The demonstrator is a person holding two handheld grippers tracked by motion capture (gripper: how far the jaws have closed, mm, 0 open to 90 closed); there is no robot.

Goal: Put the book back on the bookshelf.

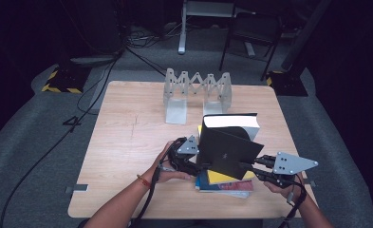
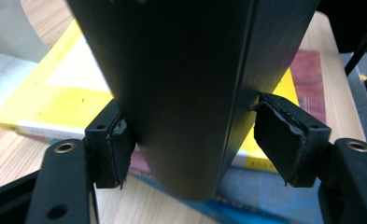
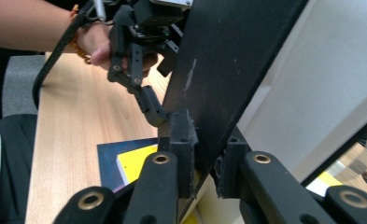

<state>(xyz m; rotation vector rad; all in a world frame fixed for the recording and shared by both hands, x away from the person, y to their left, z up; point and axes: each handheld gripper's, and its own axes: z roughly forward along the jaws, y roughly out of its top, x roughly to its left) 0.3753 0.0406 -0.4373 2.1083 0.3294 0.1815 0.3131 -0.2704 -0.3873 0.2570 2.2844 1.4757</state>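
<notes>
two grippers on one black book [image 1: 229, 149] tilted above the stack of books [image 1: 224, 183] on the tabletop [image 1: 127, 137]: right gripper [image 3: 204, 154] clamped on its cover for lift, left gripper [image 2: 193, 140] astride the spine, jaws apart, steadying

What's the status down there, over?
Right gripper shut on black book's cover. Left gripper open astride its spine, one pad touching. Book tilted above the stack. Rack beyond, path clear.

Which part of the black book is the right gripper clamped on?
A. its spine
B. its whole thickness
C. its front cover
C. In the right gripper view, the right gripper pinches only the thin front cover of the black book, with the white page block apart behind it.
</notes>
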